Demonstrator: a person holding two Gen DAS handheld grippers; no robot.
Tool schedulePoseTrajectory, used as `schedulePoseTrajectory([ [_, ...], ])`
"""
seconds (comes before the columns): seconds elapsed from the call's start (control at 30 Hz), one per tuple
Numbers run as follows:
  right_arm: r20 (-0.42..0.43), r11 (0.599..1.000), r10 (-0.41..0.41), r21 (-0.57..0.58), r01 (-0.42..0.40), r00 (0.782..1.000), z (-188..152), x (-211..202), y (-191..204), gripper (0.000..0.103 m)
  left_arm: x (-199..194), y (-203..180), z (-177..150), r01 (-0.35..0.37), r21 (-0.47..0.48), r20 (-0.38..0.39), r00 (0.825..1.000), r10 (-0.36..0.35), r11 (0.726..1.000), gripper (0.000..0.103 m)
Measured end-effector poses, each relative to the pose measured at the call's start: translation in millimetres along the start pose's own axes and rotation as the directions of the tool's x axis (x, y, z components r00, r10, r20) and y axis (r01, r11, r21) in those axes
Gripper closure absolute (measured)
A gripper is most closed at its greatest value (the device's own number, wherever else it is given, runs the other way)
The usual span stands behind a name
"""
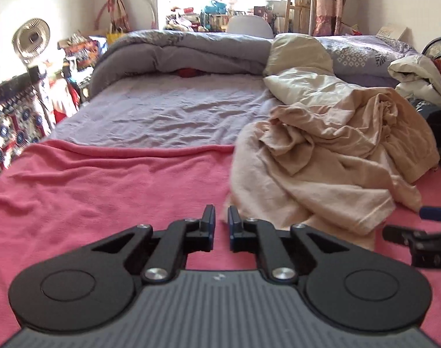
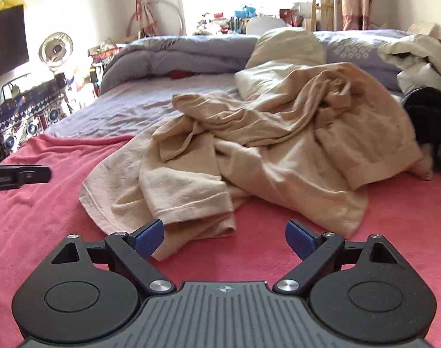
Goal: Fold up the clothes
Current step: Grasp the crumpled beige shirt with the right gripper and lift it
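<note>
A crumpled heap of beige and cream garments (image 1: 322,156) lies on a pink blanket (image 1: 104,188) spread over the bed. My left gripper (image 1: 221,217) hovers over the blanket just left of the heap's near edge, its fingers almost together with nothing between them. My right gripper (image 2: 224,236) is wide open right in front of the heap (image 2: 249,145), and the cream hem (image 2: 191,208) lies beside its left blue pad (image 2: 149,239). Each gripper also shows in the other's view: the right gripper (image 1: 409,221) at the right edge, the left gripper (image 2: 43,175) at the left edge.
Beyond the blanket is a lilac sheet (image 1: 162,110), a rolled grey duvet (image 1: 176,52) and a cream pillow (image 1: 298,49). More clothing, white and dark, is piled at the right (image 2: 417,66). A fan (image 1: 31,39) and cluttered shelves stand left of the bed.
</note>
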State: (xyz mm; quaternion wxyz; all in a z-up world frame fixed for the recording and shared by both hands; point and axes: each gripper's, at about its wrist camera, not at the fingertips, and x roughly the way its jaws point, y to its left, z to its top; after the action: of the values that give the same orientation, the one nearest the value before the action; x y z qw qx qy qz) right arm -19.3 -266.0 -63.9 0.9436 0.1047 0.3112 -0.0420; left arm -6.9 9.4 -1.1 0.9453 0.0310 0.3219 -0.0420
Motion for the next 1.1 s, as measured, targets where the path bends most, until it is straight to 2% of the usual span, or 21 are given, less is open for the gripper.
schedulePoseTrajectory([
  [0.07,-0.026,1.000,0.001,-0.012,-0.001,1.000,4.6,13.5,22.3,0.012,-15.5,24.9,-16.9,-0.050,0.005,-0.004,0.999,0.050,0.999,0.053],
  [0.1,-0.040,1.000,0.001,-0.017,-0.002,0.999,7.0,20.3,33.4,0.022,-23.2,37.4,-25.4,-0.075,0.007,-0.006,0.997,0.075,0.997,0.048],
  [0.13,-0.053,1.000,0.001,-0.023,-0.003,0.999,9.3,27.0,44.6,0.049,-31.0,49.9,-33.8,-0.099,0.010,-0.008,0.995,0.100,0.995,0.045],
  [0.2,-0.079,0.999,0.002,-0.035,-0.004,0.997,13.9,40.5,66.9,0.066,-46.5,74.8,-50.8,-0.149,0.015,-0.011,0.989,0.149,0.989,0.045],
  [0.23,-0.093,0.999,0.002,-0.040,-0.005,0.996,16.3,47.3,78.0,0.085,-54.2,87.3,-59.2,-0.173,0.017,-0.013,0.985,0.174,0.985,0.045],
  [0.27,-0.106,0.999,0.002,-0.046,-0.007,0.994,18.6,54.1,89.1,0.085,-62.0,99.7,-67.7,-0.198,0.020,-0.015,0.980,0.198,0.980,0.044],
  [0.37,-0.082,0.992,0.116,0.058,-0.111,0.990,28.9,22.9,79.8,0.088,-72.2,123.2,-78.7,-0.248,0.004,-0.039,0.968,0.248,0.969,0.043],
  [0.43,-0.050,0.958,0.268,0.115,-0.261,0.962,34.8,-3.2,72.4,0.089,-74.8,133.9,-84.9,-0.278,-0.018,-0.034,0.960,0.277,0.960,0.042],
  [0.5,-0.034,0.932,0.353,0.104,-0.348,0.935,40.4,-35.6,77.4,0.090,-76.5,139.2,-89.0,-0.285,-0.042,-0.033,0.958,0.284,0.958,0.042],
  [0.53,-0.018,0.903,0.424,0.085,-0.421,0.905,40.9,-55.0,82.8,0.100,-77.2,140.7,-91.2,-0.285,-0.058,-0.030,0.958,0.284,0.957,0.042],
  [0.6,0.011,0.826,0.562,0.043,-0.562,0.827,41.7,-94.1,93.8,0.100,-83.2,139.9,-90.7,-0.270,-0.086,-0.014,0.963,0.270,0.959,0.042],
  [0.63,0.028,0.843,0.537,0.003,-0.537,0.843,36.0,-98.0,96.3,0.100,-86.4,139.0,-90.9,-0.252,-0.101,0.003,0.967,0.254,0.962,0.041],
  [0.67,0.047,0.862,0.506,-0.037,-0.505,0.861,30.0,-100.9,98.6,0.100,-89.7,138.1,-91.2,-0.234,-0.117,0.020,0.971,0.238,0.965,0.034],
  [0.7,0.067,0.879,0.475,-0.077,-0.470,0.877,24.0,-103.8,100.9,0.098,-94.6,136.9,-90.7,-0.211,-0.116,0.041,0.975,0.217,0.970,0.030],
  [0.73,0.089,0.894,0.444,-0.116,-0.434,0.892,18.0,-106.7,103.2,0.092,-98.9,133.5,-89.6,-0.188,-0.106,0.056,0.979,0.194,0.976,0.024],
  [0.77,0.112,0.906,0.413,-0.153,-0.395,0.904,12.0,-109.6,105.5,0.084,-103.1,130.0,-88.5,-0.164,-0.095,0.072,0.983,0.171,0.982,0.023],
  [0.8,0.136,0.916,0.382,-0.189,-0.355,0.914,6.0,-112.5,107.8,0.049,-107.3,126.5,-87.4,-0.140,-0.083,0.087,0.985,0.147,0.987,0.023],
  [0.83,0.161,0.923,0.351,-0.224,-0.313,0.922,0.0,-115.4,110.1,0.002,-111.1,120.9,-86.3,-0.138,-0.062,0.101,0.985,0.143,0.989,0.022],
  [0.97,0.271,0.928,0.233,-0.349,-0.131,0.934,-24.0,-127.1,119.3,0.000,-117.0,112.5,-86.5,-0.165,-0.040,0.122,0.978,0.168,0.986,0.016],
  [1.03,0.197,0.948,0.178,-0.297,-0.115,0.964,-21.2,-95.8,120.2,0.000,-116.2,114.7,-88.5,-0.169,-0.034,0.106,0.979,0.172,0.985,0.016],
  [1.1,0.114,0.966,0.126,-0.242,-0.095,0.985,-18.0,-63.4,121.0,0.000,-114.1,117.9,-90.3,-0.180,-0.030,0.091,0.979,0.182,0.983,0.016],
])
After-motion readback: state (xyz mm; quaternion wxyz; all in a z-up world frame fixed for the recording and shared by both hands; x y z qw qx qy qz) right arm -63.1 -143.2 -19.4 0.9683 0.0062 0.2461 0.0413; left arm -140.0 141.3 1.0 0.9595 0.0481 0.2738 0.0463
